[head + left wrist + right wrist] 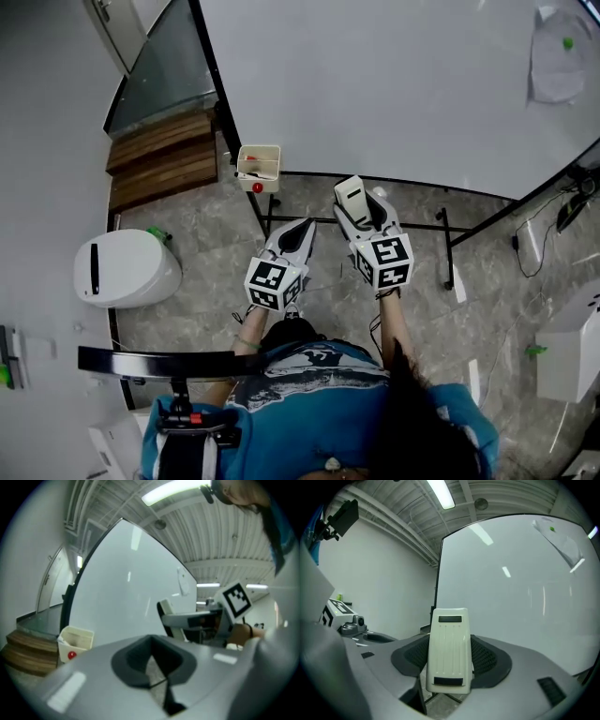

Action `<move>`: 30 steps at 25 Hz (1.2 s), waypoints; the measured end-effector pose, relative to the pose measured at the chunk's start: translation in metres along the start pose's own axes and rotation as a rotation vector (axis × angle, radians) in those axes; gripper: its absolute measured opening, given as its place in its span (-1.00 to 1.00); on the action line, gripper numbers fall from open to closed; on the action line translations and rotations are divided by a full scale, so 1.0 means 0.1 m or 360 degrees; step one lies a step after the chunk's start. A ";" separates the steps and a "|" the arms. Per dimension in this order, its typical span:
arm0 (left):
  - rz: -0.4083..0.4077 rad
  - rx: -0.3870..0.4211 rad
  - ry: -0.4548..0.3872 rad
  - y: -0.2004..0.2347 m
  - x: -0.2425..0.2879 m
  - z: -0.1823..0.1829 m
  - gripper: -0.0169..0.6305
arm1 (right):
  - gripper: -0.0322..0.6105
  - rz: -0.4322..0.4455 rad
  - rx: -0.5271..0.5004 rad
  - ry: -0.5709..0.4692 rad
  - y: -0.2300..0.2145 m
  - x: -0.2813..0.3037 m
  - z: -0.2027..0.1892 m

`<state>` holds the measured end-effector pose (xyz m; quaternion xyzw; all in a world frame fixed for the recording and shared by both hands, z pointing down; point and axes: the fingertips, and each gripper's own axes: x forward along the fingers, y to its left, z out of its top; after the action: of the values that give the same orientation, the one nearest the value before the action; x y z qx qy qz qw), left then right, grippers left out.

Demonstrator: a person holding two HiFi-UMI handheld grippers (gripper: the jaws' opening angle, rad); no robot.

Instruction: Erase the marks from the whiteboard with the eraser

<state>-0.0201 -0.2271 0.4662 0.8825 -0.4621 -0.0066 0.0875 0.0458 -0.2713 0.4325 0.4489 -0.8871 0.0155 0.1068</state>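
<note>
White board, dark-framed, fills the upper part of your head view and stands over a stone-tiled floor. Your left gripper hangs in front of it with its jaws pressed together and nothing between them. Just beside it, your right gripper is clamped on the eraser — pale, upright between the jaws, near the board's lower edge. A cream box hangs at the board's lower left corner — a small red thing at its base.
</note>
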 end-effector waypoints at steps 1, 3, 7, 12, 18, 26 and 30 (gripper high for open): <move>-0.0022 0.0006 0.0004 0.09 0.03 0.01 -0.94 | -0.08 -0.0028 -0.0027 -0.0019 -0.05 0.11 0.10; -0.0079 0.0018 0.0019 0.23 0.10 0.01 -0.94 | -0.08 -0.0089 -0.0081 -0.0064 -0.16 0.30 0.28; -0.0164 0.0027 0.0032 0.46 0.20 0.01 -0.94 | -0.08 -0.0234 -0.0224 -0.0176 -0.43 0.58 0.70; -0.0240 -0.0006 0.0046 0.58 0.29 0.01 -0.94 | -0.08 -0.0392 -0.0455 -0.0257 -0.74 0.69 1.31; -0.0313 -0.0054 0.0037 0.62 0.39 -0.01 -0.94 | -0.08 -0.0566 -0.0635 -0.0339 -1.23 0.68 2.02; -0.0272 -0.0057 0.0041 0.73 0.39 -0.04 -0.94 | -0.08 -0.0744 -0.0699 -0.0438 -1.95 0.55 2.63; -0.0214 -0.0106 0.0000 0.82 0.39 0.07 -0.94 | -0.08 -0.0828 -0.0585 -0.0544 -2.22 0.35 2.91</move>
<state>-0.0652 -0.3053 0.4755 0.9081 -0.4013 -0.0278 0.1160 0.1526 -0.4673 0.1401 0.6291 -0.7361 -0.2472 0.0361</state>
